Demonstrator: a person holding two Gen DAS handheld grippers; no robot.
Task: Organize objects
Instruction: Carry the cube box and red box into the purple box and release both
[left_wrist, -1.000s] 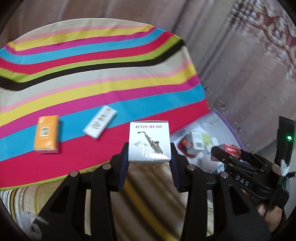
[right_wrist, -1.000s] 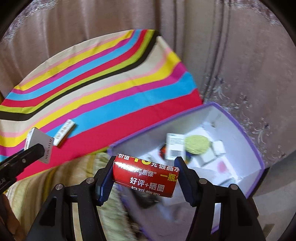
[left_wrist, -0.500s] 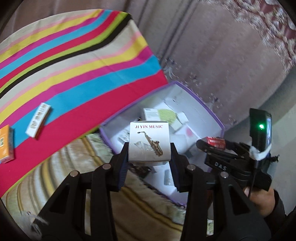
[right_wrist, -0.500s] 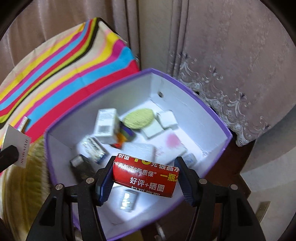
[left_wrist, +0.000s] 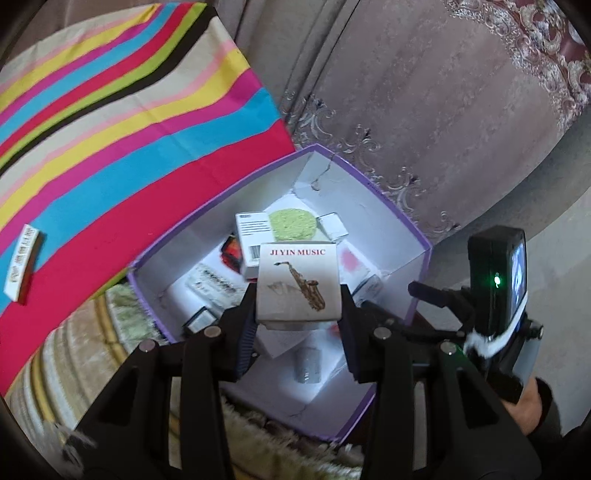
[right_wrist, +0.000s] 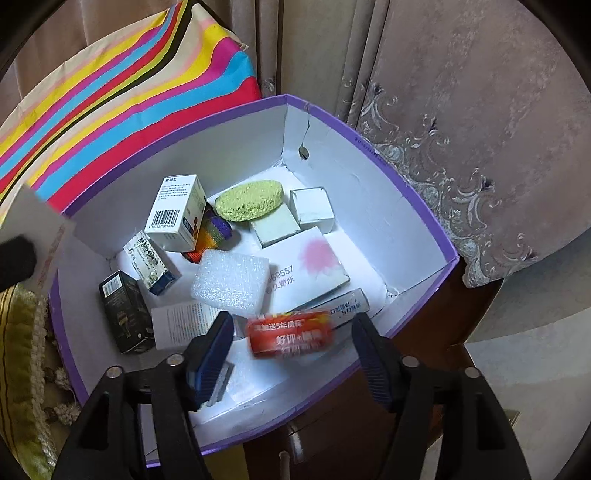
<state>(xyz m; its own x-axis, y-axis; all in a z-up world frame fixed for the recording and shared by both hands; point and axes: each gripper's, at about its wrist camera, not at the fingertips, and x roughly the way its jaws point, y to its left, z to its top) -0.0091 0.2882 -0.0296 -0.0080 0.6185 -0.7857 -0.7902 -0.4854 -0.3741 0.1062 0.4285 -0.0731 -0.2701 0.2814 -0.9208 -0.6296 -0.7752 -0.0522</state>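
My left gripper (left_wrist: 298, 295) is shut on a white box (left_wrist: 298, 282) printed "JI YIN MUSIC" with a saxophone, held above the purple-rimmed white storage box (left_wrist: 391, 214). My right gripper (right_wrist: 293, 343) is open over the same storage box (right_wrist: 373, 147). A red packet (right_wrist: 291, 334) with Chinese text is blurred between its fingers, loose and dropping. The right gripper's body shows at the right of the left wrist view (left_wrist: 491, 295).
The storage box holds a green sponge (right_wrist: 249, 199), a white barcode carton (right_wrist: 177, 214), a foam block (right_wrist: 231, 282), a black carton (right_wrist: 123, 312) and other small boxes. A striped cloth (left_wrist: 110, 122) with a white packet (left_wrist: 22, 266) lies at the left. Curtains hang behind.
Both grippers moved right from the striped cloth to above the storage box. The right gripper opened and let go of the red packet, which is falling. The left still holds its box.
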